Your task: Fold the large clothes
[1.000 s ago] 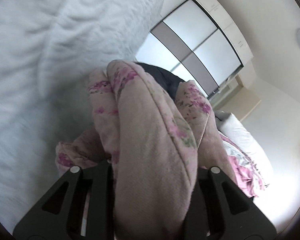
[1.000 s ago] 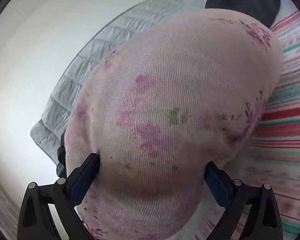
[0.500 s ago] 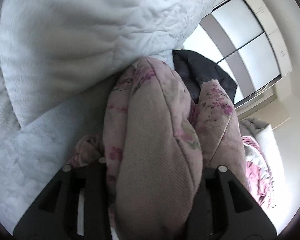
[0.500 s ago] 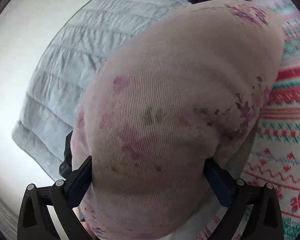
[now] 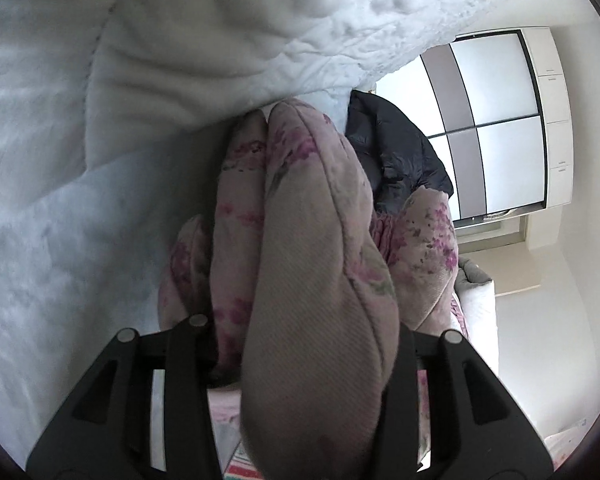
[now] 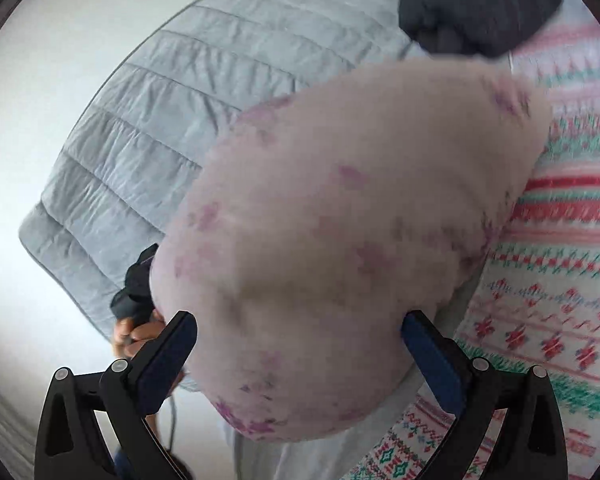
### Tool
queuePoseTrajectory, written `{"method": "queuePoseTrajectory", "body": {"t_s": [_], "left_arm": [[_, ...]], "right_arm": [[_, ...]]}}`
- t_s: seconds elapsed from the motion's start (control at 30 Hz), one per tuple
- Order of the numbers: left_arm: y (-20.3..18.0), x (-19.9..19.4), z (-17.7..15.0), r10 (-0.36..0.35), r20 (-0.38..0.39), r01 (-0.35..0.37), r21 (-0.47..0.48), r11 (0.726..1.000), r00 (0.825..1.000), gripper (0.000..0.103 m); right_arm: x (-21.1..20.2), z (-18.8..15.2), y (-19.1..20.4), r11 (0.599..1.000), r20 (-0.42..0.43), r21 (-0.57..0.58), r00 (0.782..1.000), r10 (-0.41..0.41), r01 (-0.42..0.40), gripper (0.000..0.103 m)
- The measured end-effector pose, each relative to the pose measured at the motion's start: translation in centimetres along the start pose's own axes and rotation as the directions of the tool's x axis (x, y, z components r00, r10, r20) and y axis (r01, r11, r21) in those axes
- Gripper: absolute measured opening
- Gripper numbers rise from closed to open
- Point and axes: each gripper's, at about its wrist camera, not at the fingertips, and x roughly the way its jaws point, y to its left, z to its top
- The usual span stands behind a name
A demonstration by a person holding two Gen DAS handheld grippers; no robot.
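Left gripper [image 5: 300, 360]: my two black fingers [image 5: 188, 376] stand on either side of a thick bunched fold of the garment [image 5: 316, 320], a pale pink one with purple flowers. The cloth fills the gap and bulges over the fingers; they are closed against it. The folds run forward and end against the white quilt [image 5: 180, 80], which fills the upper left of this view. A dark jacket [image 5: 396, 168] lies just beyond the garment, to the right. Past it stands a wardrobe [image 5: 496, 120] with pale panels. A pillow [image 5: 476, 300] shows at the right edge.

Right gripper [image 6: 300, 344]: the blue pads [image 6: 428, 360] press into both sides of a big rounded wad of the same garment [image 6: 340, 240]. Held fast. This view is blurred. The wad hangs over a grey quilted cover [image 6: 160, 128] to the left and a striped patterned blanket [image 6: 560, 280] to the right. A dark cloth [image 6: 480, 4] sits at the top. My left hand [image 6: 134, 332] shows low on the left, beside the left pad.
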Motion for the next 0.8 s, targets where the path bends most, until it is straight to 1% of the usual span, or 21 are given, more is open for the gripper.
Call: {"method": "queuePoseTrajectory", "body": {"t_s": [0.07, 0.1, 0.17, 0.23, 0.27, 0.33, 0.37, 0.43, 0.47, 0.5, 0.53, 0.57, 0.6, 0.63, 0.7, 0.73, 0.77, 0.8], "left_arm": [[-0.6, -0.3, -0.5, 0.007, 0.001, -0.007, -0.004, 1.000, 1.000, 0.041], [-1.1, 0.0, -0.3, 0.008, 0.001, -0.008, -0.005, 1.000, 1.000, 0.041], [-2.2, -0.5, -0.2, 0.009, 0.003, -0.009, 0.005, 1.000, 1.000, 0.041], [-2.9, -0.6, -0.1, 0.014, 0.014, -0.014, 0.007, 1.000, 1.000, 0.042], [-3.0, -0.6, -0.1, 0.017, 0.016, -0.017, 0.009, 1.000, 1.000, 0.042], [-3.2, -0.5, 0.0, 0.051, 0.032, -0.052, 0.016, 0.999, 0.998, 0.042], [-3.2, -0.4, 0.2, 0.074, 0.041, -0.075, 0.016, 0.997, 0.996, 0.044], [-3.0, -0.9, 0.5, 0.096, 0.067, -0.097, 0.006, 0.995, 0.993, 0.045], [-2.8, -1.6, 0.8, 0.110, 0.098, -0.109, -0.011, 0.994, 0.989, 0.045], [-2.7, -2.7, 1.0, 0.129, 0.143, -0.127, -0.017, 0.992, 0.981, 0.045], [-2.9, -3.7, 0.9, 0.133, 0.192, -0.134, -0.007, 0.991, 0.972, 0.048], [-3.5, -5.0, 0.8, 0.116, 0.260, -0.124, 0.015, 0.992, 0.958, 0.055], [-4.1, -5.6, 0.7, 0.101, 0.290, -0.116, 0.033, 0.993, 0.951, 0.060], [-4.7, -6.0, 0.4, 0.085, 0.306, -0.108, 0.059, 0.992, 0.948, 0.068], [-6.0, -5.7, -0.1, 0.065, 0.289, -0.106, 0.131, 0.986, 0.955, 0.069], [-6.7, -5.3, -0.4, 0.058, 0.279, -0.108, 0.169, 0.980, 0.959, 0.069], [-7.3, -5.0, -0.7, 0.052, 0.280, -0.111, 0.199, 0.974, 0.958, 0.069], [-7.8, -4.7, -0.7, 0.055, 0.286, -0.121, 0.220, 0.968, 0.957, 0.069]], "right_arm": [[-0.4, 0.6, 1.6, 0.998, 0.055, -0.058, 0.998, -0.024, 0.027, 0.103], [-0.2, 0.9, 2.6, 0.994, 0.068, -0.095, 0.997, -0.049, 0.055, 0.102], [1.2, 1.4, 3.9, 0.981, 0.068, -0.152, 0.991, -0.112, 0.122, 0.102], [3.3, 1.9, 4.9, 0.949, 0.064, -0.231, 0.977, -0.203, 0.212, 0.102], [4.0, 2.1, 5.0, 0.938, 0.067, -0.260, 0.974, -0.218, 0.228, 0.102], [4.8, 2.7, 4.6, 0.941, 0.065, -0.256, 0.975, -0.213, 0.223, 0.102], [5.0, 3.1, 4.3, 0.944, 0.065, -0.247, 0.976, -0.208, 0.217, 0.102], [5.3, 3.5, 4.0, 0.944, 0.070, -0.254, 0.977, -0.199, 0.211, 0.102], [5.3, 3.4, 3.9, 0.941, 0.075, -0.267, 0.978, -0.196, 0.209, 0.102], [5.6, 3.4, 3.8, 0.939, 0.081, -0.275, 0.978, -0.191, 0.206, 0.102], [5.9, 3.3, 3.7, 0.939, 0.088, -0.278, 0.979, -0.186, 0.203, 0.103], [6.1, 3.2, 3.6, 0.940, 0.093, -0.275, 0.978, -0.186, 0.205, 0.103], [6.5, 3.2, 3.7, 0.938, 0.095, -0.275, 0.977, -0.193, 0.212, 0.103], [6.7, 3.1, 4.1, 0.933, 0.097, -0.282, 0.974, -0.204, 0.223, 0.103], [8.1, 3.4, 5.2, 0.911, 0.102, -0.310, 0.962, -0.253, 0.272, 0.103], [9.3, 3.5, 5.8, 0.890, 0.100, -0.338, 0.952, -0.288, 0.305, 0.103], [10.2, 3.6, 6.2, 0.872, 0.094, -0.364, 0.944, -0.316, 0.328, 0.103], [11.5, 3.7, 6.7, 0.842, 0.086, -0.402, 0.930, -0.357, 0.361, 0.103]]}}
